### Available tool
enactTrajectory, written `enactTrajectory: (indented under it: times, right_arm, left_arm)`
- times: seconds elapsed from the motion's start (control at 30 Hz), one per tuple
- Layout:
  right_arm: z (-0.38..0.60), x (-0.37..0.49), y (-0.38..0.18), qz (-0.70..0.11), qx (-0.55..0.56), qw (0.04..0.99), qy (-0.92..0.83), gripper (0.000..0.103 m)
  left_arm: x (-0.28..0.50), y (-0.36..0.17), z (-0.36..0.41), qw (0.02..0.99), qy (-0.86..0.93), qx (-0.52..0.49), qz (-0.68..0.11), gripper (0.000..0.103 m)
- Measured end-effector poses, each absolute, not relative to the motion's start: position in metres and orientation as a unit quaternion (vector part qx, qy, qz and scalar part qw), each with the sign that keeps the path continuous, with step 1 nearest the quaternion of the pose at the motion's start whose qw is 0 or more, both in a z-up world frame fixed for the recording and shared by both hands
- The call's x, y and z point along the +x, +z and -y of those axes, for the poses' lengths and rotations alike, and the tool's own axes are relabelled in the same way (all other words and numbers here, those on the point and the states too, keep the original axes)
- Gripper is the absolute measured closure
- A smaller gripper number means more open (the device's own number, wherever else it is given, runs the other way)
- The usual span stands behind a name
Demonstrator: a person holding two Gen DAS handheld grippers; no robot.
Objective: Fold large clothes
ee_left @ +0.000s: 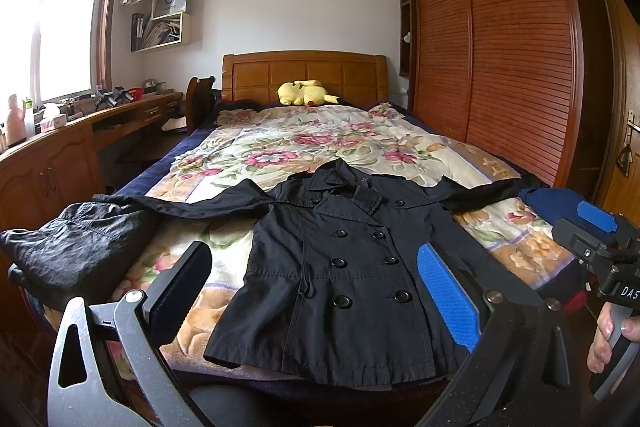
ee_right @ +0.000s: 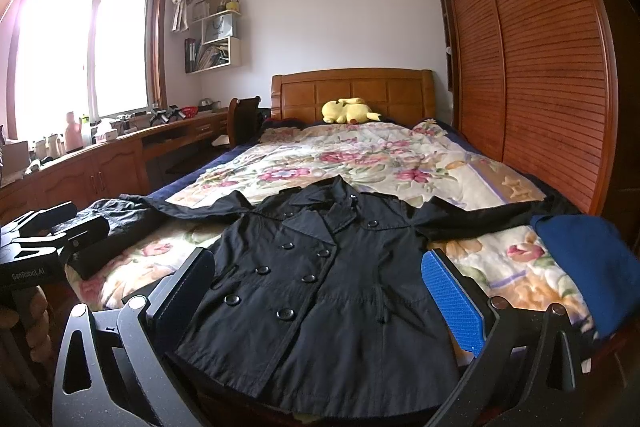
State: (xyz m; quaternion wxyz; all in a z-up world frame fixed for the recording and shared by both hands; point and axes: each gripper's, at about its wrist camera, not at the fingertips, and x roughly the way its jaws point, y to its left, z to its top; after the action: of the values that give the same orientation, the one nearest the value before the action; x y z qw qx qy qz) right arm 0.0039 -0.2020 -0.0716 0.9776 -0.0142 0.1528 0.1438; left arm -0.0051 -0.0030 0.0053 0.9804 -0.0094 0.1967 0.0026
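A black double-breasted coat (ee_left: 344,267) (ee_right: 320,287) lies flat and face up on the floral bedspread (ee_left: 304,147), with its sleeves spread to both sides and its hem at the near edge of the bed. My left gripper (ee_left: 316,291) hovers open above the lower half of the coat and holds nothing. My right gripper (ee_right: 320,297) is also open and empty, above the coat's hem. In the left wrist view, the right gripper (ee_left: 580,223) is off to the right, with a hand (ee_left: 608,335) on its handle.
A crumpled dark garment (ee_left: 76,247) lies at the bed's near left corner, and a folded blue garment (ee_right: 588,267) at the near right. A yellow plush toy (ee_left: 306,93) rests by the headboard. A wooden wardrobe (ee_left: 500,47) lines the right side, and a desk (ee_left: 60,147) and a chair (ee_left: 198,103) the left.
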Motion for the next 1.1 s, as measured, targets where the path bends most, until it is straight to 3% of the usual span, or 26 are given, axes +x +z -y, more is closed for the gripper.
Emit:
enactTrajectory:
  times: [1.1]
  right_arm:
    - [0.2039,0.0064,-0.0726,-0.156,-0.012,0.977,0.146,0.0]
  left_arm:
    - [-0.0057,0.0111,0.0075,0.981,0.004,-0.012,-0.195,0.0]
